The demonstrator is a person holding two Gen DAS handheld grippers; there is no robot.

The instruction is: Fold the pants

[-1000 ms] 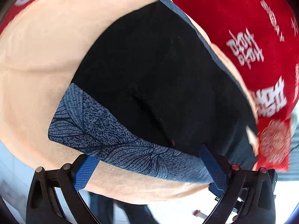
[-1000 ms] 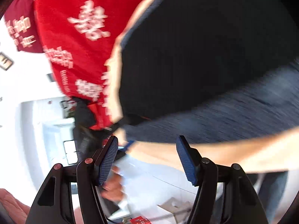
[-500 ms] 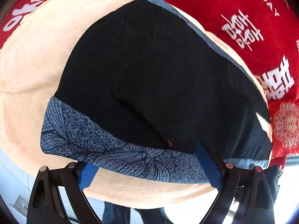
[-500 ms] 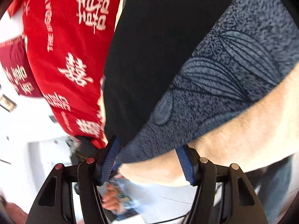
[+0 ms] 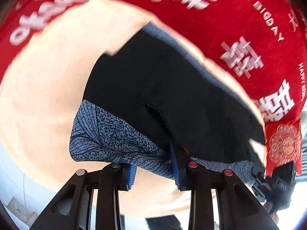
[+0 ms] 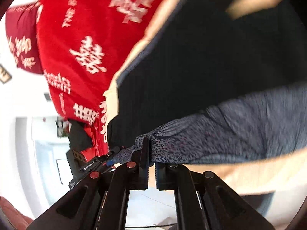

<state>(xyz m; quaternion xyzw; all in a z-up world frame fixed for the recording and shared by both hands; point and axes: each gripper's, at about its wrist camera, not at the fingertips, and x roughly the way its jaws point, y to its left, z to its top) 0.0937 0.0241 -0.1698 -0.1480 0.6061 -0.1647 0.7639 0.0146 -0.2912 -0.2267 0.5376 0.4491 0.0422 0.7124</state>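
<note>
Pants (image 5: 163, 95) lie spread on a peach cloth (image 5: 48, 95) that covers a red blanket (image 5: 239, 28) with white signs. In the left wrist view they are black, with a blue leaf-print waistband (image 5: 107, 134) along the near edge. The left hand-held gripper (image 5: 153, 169) sits at that near edge. It is clenched on the waistband: the right blue pad (image 5: 175, 168) presses into the bunched band, and the cloth is pinched up between the two pads. Far right in this view, a dark device (image 5: 278, 180) sits near the other end of the band.

In the right wrist view the same pants (image 6: 201, 76) fill the far and right side, with the blanket (image 6: 86, 48) on the left. The right hand-held gripper (image 6: 151, 164) is clenched too. Its two pads are almost touching, and the end of the waistband (image 6: 220, 134) is caught between their tips. The picture is blurry here.

Both ends of the band look held, so the fold can start, I think.

What could go wrong? The right grip only has a thin bit of band at the very tips, so a quick pull could make it slip out. The left grip may have caught only the top layer, so the pants could open up when lifted. The peach cloth lies right under the band and could get dragged along.
</note>
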